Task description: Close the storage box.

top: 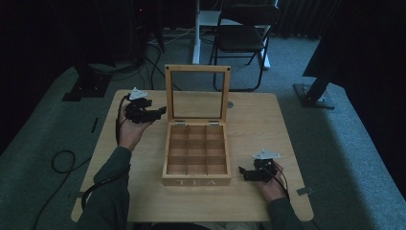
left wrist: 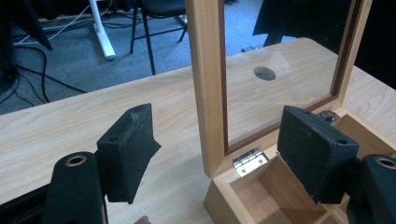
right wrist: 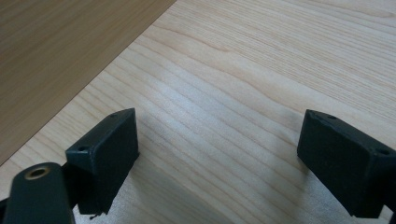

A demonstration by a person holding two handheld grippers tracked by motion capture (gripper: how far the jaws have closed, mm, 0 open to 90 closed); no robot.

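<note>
Open tea box (top: 196, 153) mid-table, left gripper (top: 160, 111) beside lid, right gripper (top: 242, 172) near front

A wooden tea box (top: 196, 181) marked "TEA" sits mid-bench, its glass-paned lid (top: 197, 91) standing upright on two hinges, its square compartments open and bare.

the word "tea" stands in pale capital letters on the front wall of the wooden box (top: 196, 181), facing the person's side of the table; no other writing can be read.
</note>
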